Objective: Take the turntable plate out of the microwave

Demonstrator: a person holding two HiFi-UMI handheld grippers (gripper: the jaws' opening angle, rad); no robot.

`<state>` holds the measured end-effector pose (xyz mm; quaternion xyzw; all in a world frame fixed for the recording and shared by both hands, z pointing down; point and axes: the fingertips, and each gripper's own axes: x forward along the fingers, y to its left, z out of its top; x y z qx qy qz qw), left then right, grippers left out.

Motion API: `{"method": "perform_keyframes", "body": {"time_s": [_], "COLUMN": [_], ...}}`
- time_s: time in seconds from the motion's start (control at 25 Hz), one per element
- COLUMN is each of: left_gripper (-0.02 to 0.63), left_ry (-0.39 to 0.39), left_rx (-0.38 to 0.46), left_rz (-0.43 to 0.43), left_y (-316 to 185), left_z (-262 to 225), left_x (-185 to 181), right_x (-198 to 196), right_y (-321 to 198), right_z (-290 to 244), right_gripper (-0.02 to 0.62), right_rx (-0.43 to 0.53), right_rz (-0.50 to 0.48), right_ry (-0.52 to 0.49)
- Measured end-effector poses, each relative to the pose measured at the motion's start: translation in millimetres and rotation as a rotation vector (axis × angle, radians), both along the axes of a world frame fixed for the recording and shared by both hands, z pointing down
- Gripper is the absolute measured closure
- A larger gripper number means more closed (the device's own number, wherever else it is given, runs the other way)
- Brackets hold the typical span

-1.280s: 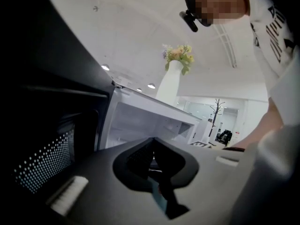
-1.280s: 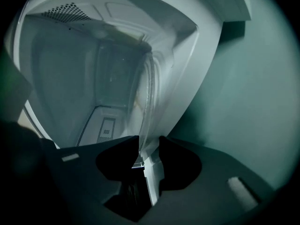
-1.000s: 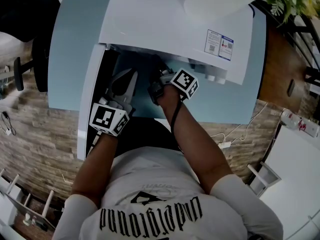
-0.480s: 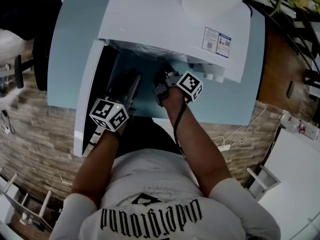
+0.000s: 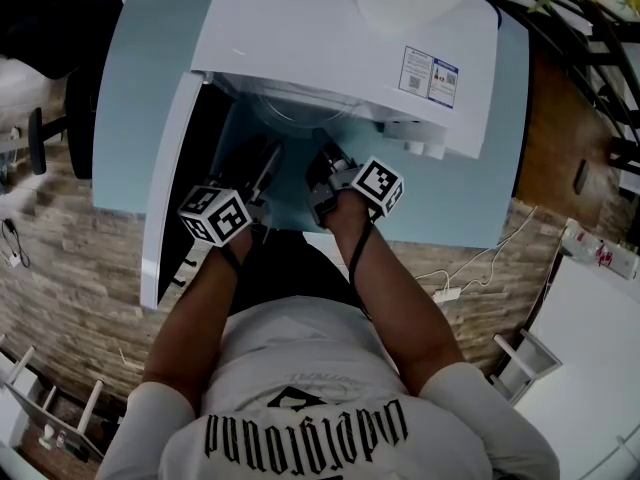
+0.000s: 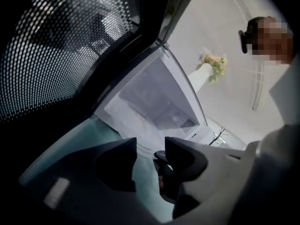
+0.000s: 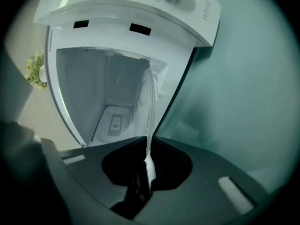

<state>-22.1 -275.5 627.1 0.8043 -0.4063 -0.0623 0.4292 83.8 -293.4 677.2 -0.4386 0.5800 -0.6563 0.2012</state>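
Pinches the turntable plate's (image 7: 151, 102) near rim in the right gripper (image 7: 149, 143), jaws just closing tighter; runs edge-on from those jaws straight back into the microwave (image 7: 108, 13) cavity; leaves the left gripper (image 6: 149, 150) alongside, nearer the door (image 6: 61, 50), jaws just sprung apart, empty; shut a second ago, rolled since.

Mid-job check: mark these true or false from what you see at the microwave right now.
1. The microwave door stands open. True.
2. The right gripper is empty. False: its jaws, which have just been closing further, pinch the edge of the turntable plate.
3. The left gripper grips the plate. False: its jaws have just been opening and stand apart, off the plate.
4. The microwave sits on a pale blue table. True.
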Motion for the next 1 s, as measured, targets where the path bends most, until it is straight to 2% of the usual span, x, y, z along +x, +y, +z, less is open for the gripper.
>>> {"method": "perform_keyframes", "body": {"time_s": [0.12, 0.32, 0.44, 0.52, 0.68, 0.84, 1.0], "left_gripper": [0.382, 0.362, 0.357, 0.357, 0.356, 0.357, 0.358], "left_ry": [0.048, 0.246, 0.321, 0.349, 0.395, 0.407, 0.396], "left_rx": [-0.066, -0.199, -0.243, -0.252, -0.218, -0.266, -0.25], "left_rz": [-0.021, -0.054, -0.086, -0.102, -0.097, -0.097, -0.063], "left_y": [2.2, 5.8, 3.3, -1.0, -15.9, -22.7, -32.9], "left_z": [13.8, 31.5, 38.3, 41.0, 36.5, 50.8, 53.4], "left_x": [-0.4, 14.6, 17.7, 17.0, 18.4, 18.1, 20.3], "right_x": [4.5, 13.8, 18.1, 17.3, 18.8, 22.1, 24.0], "right_y": [9.5, 23.0, 32.2, 37.9, 53.1, 65.5, 71.5], "right_z": [-0.3, -1.5, -3.1, -4.8, -5.5, -6.6, -7.4], "right_gripper": [0.563, 0.563, 0.563, 0.563, 0.561, 0.561, 0.56], "right_rx": [-0.004, -0.006, -0.022, -0.016, -0.017, -0.032, -0.023], "right_rz": [-0.011, -0.022, -0.036, -0.055, -0.091, -0.125, -0.158], "right_ry": [0.003, 0.005, 0.016, 0.01, 0.016, 0.037, 0.034]}}
